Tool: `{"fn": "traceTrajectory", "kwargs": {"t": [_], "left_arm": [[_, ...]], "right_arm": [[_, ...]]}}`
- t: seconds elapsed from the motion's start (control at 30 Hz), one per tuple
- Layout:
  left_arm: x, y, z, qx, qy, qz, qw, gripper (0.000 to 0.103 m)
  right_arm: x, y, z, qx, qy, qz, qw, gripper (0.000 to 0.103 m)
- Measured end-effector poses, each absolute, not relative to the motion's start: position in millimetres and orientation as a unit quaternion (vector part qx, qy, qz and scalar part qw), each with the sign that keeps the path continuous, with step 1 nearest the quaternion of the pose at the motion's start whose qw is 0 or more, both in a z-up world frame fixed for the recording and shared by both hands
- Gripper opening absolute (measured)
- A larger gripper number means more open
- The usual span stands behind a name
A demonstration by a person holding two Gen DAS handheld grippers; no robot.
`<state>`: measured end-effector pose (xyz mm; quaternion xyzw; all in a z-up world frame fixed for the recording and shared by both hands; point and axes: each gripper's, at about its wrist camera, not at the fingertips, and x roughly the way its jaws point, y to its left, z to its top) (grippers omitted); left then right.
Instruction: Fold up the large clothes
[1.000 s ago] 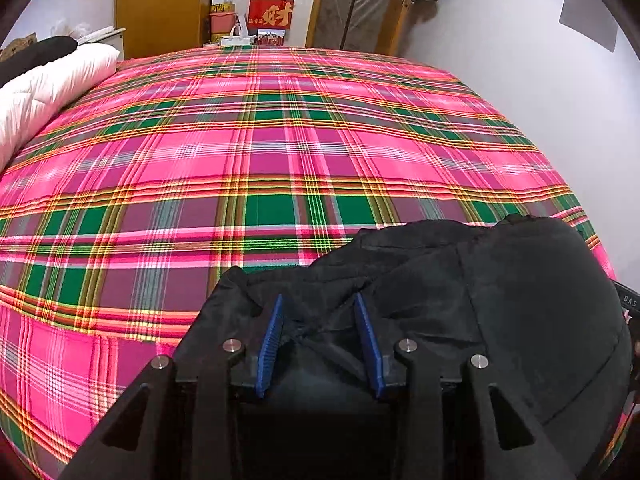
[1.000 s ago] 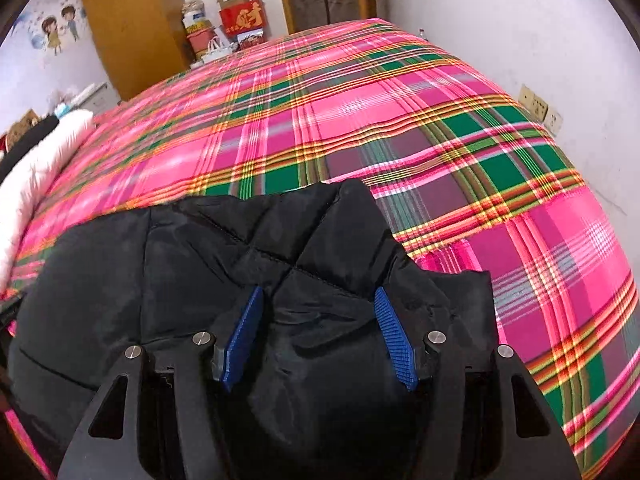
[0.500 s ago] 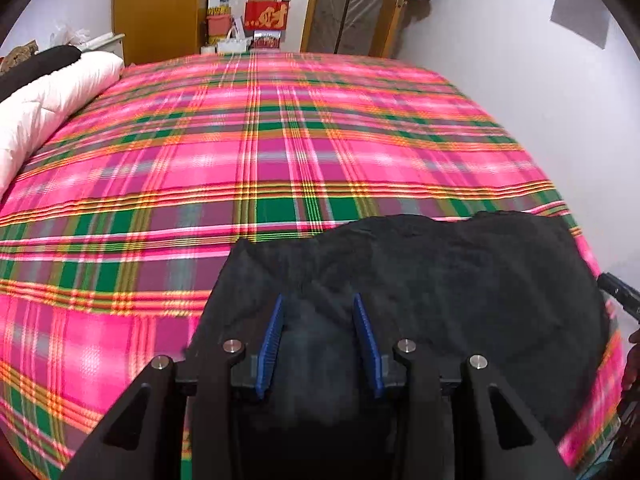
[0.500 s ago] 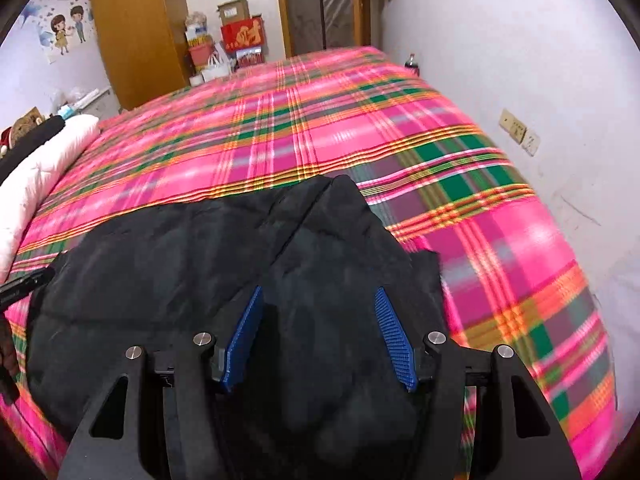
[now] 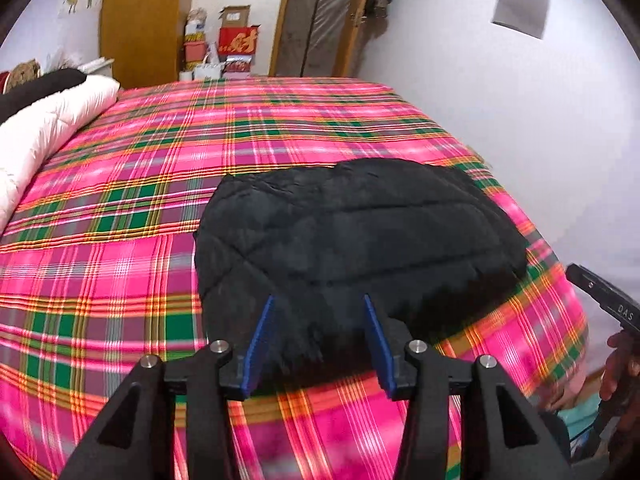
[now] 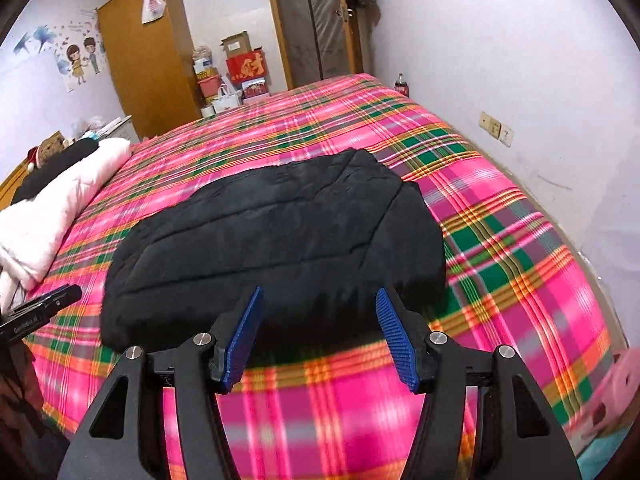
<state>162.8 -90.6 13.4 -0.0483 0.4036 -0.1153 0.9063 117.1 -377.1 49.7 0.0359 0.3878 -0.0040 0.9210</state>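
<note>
A black quilted jacket (image 5: 360, 232) lies folded in a flat bundle on the pink plaid bed (image 5: 120, 200), near its front edge. My left gripper (image 5: 319, 298) hovers above and just short of the jacket's near edge. Its jaws are opening, and the blue pads (image 5: 260, 340) press on nothing; only the blurred hem shows behind the gap. In the right wrist view the same jacket (image 6: 280, 240) lies ahead on the bed (image 6: 500, 240). My right gripper (image 6: 319, 289) stands open over the hem, with nothing held.
A white quilt (image 5: 48, 128) lies along the bed's left side. A wooden wardrobe (image 5: 140, 20) and stacked boxes (image 5: 236, 40) stand beyond the far end. A white wall with sockets (image 6: 496, 128) runs close along the right. A hand (image 5: 620, 364) shows at the right edge.
Both grippers have drawn back and up from the jacket. The left jaws widened and no longer hold cloth. The jacket now lies flat further ahead.
</note>
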Motion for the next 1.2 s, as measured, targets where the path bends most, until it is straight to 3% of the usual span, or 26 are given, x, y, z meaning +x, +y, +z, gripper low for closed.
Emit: {"fn": "traceTrajectory", "kwargs": {"t": [0.43, 1.2], "left_arm": [[75.5, -93.0, 20.3, -0.034, 0.403, -0.115, 0.907, 0.058], [51.3, -104.1, 7.7, -0.007, 0.419, -0.106, 0.902, 0.058]], "right_arm": [[38.1, -314.6, 51.2, -0.005, 0.386, 0.022, 0.922, 0.065], [12.7, -302.2, 34.8, -0.017, 0.411, 0.023, 0.911, 0.065]]}}
